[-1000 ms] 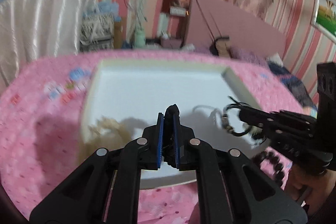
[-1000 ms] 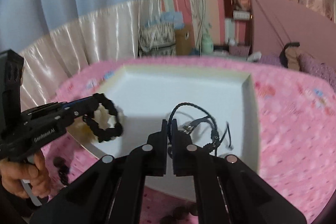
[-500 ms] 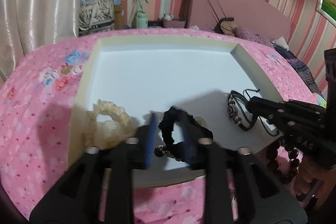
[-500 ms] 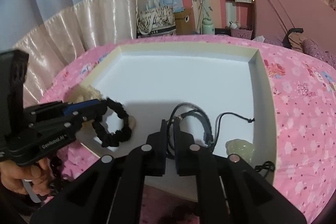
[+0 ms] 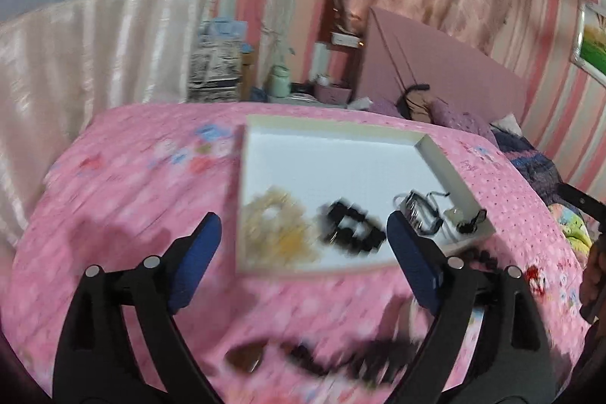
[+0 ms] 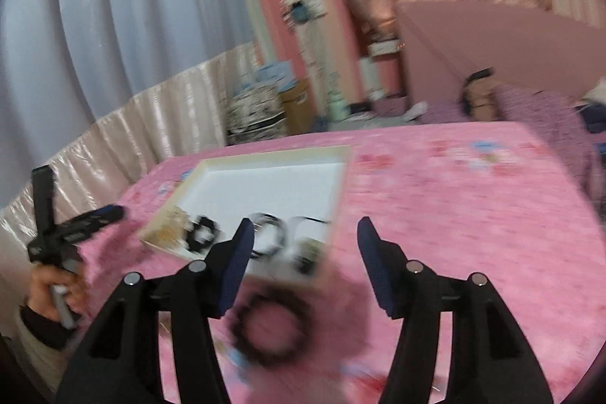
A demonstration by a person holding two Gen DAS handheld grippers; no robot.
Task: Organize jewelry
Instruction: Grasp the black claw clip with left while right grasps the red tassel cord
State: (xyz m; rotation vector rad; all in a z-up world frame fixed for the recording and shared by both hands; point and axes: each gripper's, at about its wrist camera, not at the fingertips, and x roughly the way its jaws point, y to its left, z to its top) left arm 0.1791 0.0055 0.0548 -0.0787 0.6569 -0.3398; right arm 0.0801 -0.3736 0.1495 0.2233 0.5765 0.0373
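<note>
Both claws have just been opening and hold nothing: the left claw [image 5: 303,245] stands wide, the right claw [image 6: 303,245] about half open, with no jewelry pressed by either. The tray [image 5: 329,127] lies on the pink bed [image 5: 125,199]. Inside it, along the near edge, sit a pale scrunchie [image 5: 276,233], a black scrunchie [image 5: 352,230], a cord bracelet [image 5: 420,211] and a small charm [image 5: 469,222]. A bead bracelet [image 6: 272,324] lies on the bed short of the tray, below the right claw, and more dark beads [image 5: 341,354] lie under the left claw. Both views are blurred, so detail is uncertain. The likely risk: the soft cover gives under a grab, so beads could slip out of the pads. A claw reaching low could also nudge the tray and scatter what lies at its edge.
</note>
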